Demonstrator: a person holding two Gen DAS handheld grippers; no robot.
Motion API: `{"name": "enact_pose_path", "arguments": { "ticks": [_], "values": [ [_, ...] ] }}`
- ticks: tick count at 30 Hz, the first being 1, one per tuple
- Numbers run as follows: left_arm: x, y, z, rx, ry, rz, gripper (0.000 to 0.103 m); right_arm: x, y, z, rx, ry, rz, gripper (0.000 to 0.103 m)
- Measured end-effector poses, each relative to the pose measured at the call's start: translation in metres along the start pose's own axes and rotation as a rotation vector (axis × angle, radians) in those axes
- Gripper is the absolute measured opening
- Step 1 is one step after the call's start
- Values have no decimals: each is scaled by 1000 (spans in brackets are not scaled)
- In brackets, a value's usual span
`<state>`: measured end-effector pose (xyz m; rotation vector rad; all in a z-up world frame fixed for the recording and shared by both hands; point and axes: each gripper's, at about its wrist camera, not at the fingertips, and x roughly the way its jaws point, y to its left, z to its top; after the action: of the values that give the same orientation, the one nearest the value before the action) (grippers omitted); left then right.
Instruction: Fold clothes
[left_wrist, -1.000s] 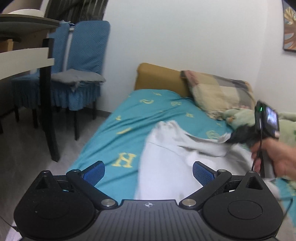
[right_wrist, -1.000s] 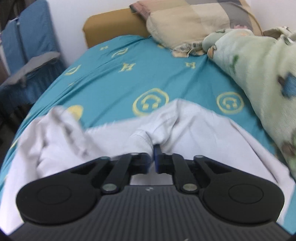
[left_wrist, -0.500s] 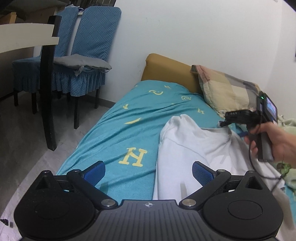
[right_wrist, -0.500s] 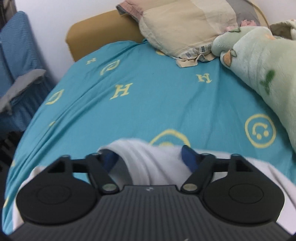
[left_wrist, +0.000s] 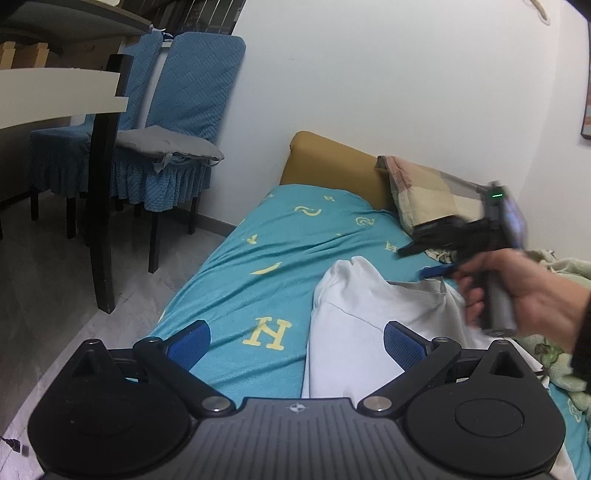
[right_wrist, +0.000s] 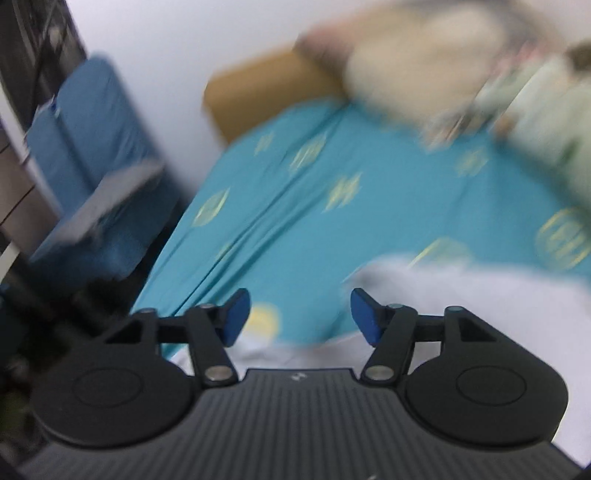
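Observation:
A white garment (left_wrist: 354, 325) lies partly folded on the teal bedsheet (left_wrist: 258, 295), its folded end toward the headboard. My left gripper (left_wrist: 295, 339) is open and empty, held above the near edge of the bed, its right pad over the garment. My right gripper (left_wrist: 424, 258) shows in the left wrist view, held by a hand above the garment's far end, jaws open. In the blurred right wrist view the right gripper (right_wrist: 299, 317) is open and empty, above the sheet with the garment (right_wrist: 461, 295) at its right.
A pillow (left_wrist: 428, 199) and a mustard headboard (left_wrist: 325, 162) lie at the bed's far end. A green blanket (left_wrist: 554, 354) is at the right. Blue-covered chairs (left_wrist: 177, 122) and a dark table leg (left_wrist: 101, 184) stand on the left floor.
My right gripper opened and let go of the garment, then lifted and swung left. The garment's end now lies folded on the bed. The left gripper stayed open and drew back slightly.

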<state>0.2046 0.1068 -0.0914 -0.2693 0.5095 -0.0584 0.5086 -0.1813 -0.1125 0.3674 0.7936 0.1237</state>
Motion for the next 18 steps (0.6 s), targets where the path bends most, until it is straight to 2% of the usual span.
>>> {"name": "enact_pose_path", "arguments": {
  "ticks": [1, 3, 5, 6, 7, 14, 18],
  "values": [
    [1, 2, 0, -2, 1, 1, 101, 14, 7, -5, 6, 46, 8, 54],
    [3, 4, -1, -6, 5, 4, 101, 35, 13, -11, 45, 68, -1, 52],
    [6, 9, -2, -14, 8, 1, 100, 55, 18, -16, 89, 76, -15, 44],
    [7, 11, -2, -18, 9, 0, 99, 59, 20, -15, 93, 57, -19, 22],
    [8, 13, -2, -21, 9, 2, 99, 59, 22, -11, 88, 29, -23, 5],
    [21, 28, -4, -32, 22, 29, 98, 60, 35, 16, 55, -164, -44, 3],
    [24, 31, -5, -13, 19, 43, 97, 30, 36, 13, -19, -181, -36, 7]
  ]
}}
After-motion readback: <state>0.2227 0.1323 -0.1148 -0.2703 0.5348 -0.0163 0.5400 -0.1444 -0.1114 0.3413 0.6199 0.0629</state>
